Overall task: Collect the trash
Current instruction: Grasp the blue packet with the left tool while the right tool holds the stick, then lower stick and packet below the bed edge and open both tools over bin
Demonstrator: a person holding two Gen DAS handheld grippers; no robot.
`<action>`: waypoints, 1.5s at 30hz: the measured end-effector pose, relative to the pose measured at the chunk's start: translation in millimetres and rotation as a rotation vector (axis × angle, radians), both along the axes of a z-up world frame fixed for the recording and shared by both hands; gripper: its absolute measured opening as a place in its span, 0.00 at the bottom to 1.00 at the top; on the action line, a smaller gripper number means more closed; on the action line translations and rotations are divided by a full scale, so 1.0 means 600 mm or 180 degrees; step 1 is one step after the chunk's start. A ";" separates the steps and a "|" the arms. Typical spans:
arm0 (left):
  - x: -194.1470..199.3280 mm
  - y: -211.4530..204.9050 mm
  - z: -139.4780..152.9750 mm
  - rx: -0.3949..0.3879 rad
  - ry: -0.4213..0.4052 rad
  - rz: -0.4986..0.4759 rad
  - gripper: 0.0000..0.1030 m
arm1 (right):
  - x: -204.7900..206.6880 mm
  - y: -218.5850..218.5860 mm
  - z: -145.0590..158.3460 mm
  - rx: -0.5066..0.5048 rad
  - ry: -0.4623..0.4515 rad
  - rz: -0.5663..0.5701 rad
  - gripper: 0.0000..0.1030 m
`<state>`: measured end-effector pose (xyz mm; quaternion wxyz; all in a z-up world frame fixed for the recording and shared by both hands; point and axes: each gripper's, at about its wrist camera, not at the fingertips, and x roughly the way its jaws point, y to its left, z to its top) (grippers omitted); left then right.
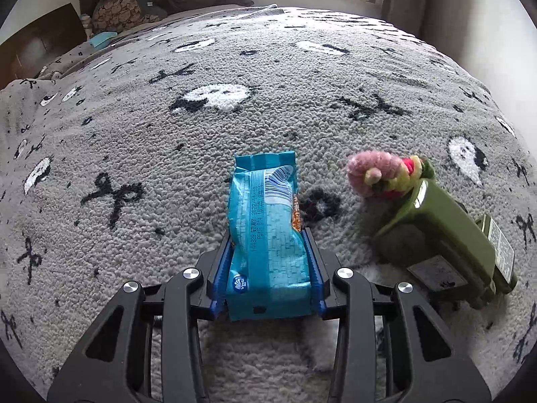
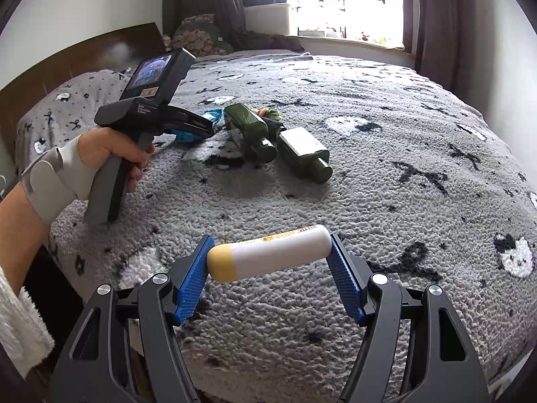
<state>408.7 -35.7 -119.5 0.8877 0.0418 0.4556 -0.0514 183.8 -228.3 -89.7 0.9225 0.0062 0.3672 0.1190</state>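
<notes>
Lying loose: two green bottles (image 2: 268, 136), one plush toy (image 1: 386, 176).

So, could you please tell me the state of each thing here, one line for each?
Left gripper: shut on the blue packet.
Blue packet: held lengthwise between the fingers, crumpled.
Right gripper: shut on the white tube.
White tube: held crosswise by its ends, yellow cap on.
Two green bottles: lying on their sides on the blanket.
Pink plush toy: lying beside one bottle.
</notes>
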 end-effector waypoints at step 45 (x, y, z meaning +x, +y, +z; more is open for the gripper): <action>-0.618 0.045 -0.098 -0.0578 0.0127 -0.0758 0.35 | -0.233 0.005 -0.033 0.0328 0.0038 0.0090 0.67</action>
